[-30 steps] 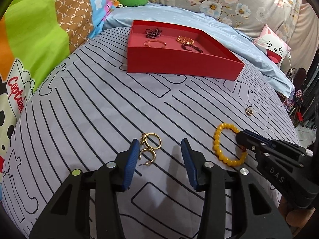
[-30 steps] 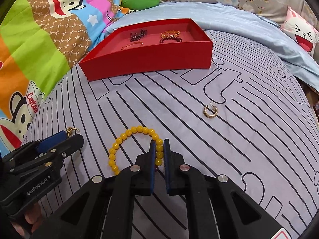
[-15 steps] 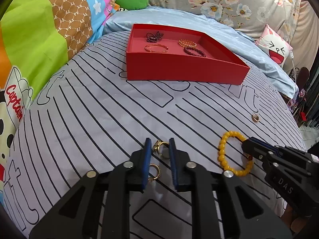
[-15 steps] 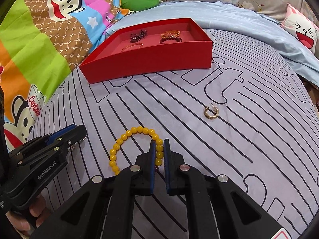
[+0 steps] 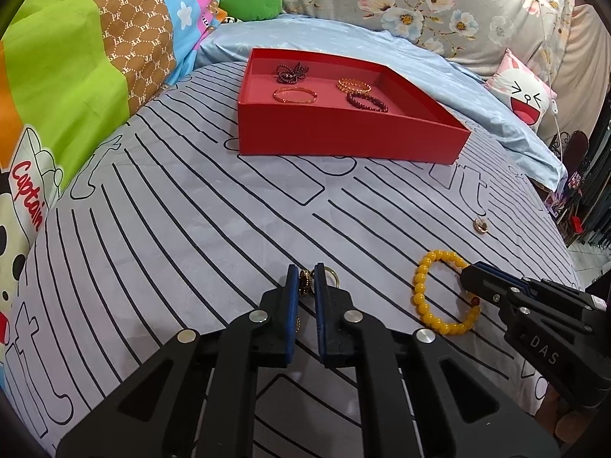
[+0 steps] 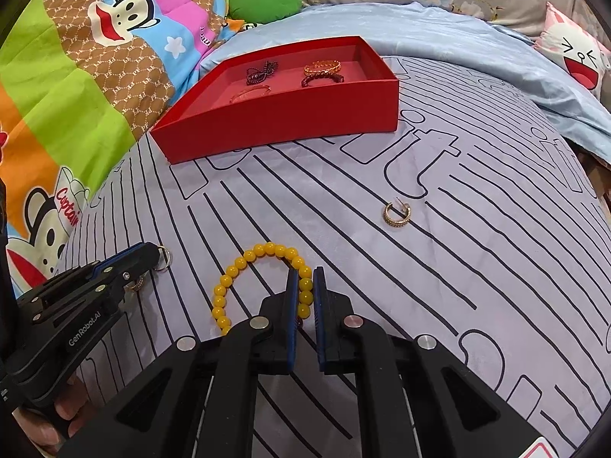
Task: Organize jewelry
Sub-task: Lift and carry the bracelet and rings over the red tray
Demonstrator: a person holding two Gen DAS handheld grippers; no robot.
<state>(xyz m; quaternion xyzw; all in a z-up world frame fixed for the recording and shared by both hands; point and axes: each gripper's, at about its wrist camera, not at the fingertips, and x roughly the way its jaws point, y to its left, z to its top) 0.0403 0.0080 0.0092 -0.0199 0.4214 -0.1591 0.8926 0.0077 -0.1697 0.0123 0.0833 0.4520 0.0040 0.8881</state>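
Observation:
My left gripper (image 5: 305,284) is shut on a gold hoop earring (image 5: 304,282) low over the striped bedspread; its ring (image 5: 331,278) pokes out to the right, and it also shows in the right wrist view (image 6: 163,258). My right gripper (image 6: 304,286) is shut on a yellow bead bracelet (image 6: 259,252), which also shows in the left wrist view (image 5: 424,286). A second gold hoop earring (image 6: 397,213) lies loose to the right. A red tray (image 5: 343,133) at the back holds several bracelets.
The striped grey bedspread (image 5: 191,229) covers the bed. A cartoon quilt (image 5: 57,76) rises on the left, a blue blanket (image 6: 458,45) and a pink cat pillow (image 5: 523,91) lie behind and right of the tray.
My left gripper went from wide open to shut on the gold earring. My right gripper stayed shut on the yellow bracelet and barely moved.

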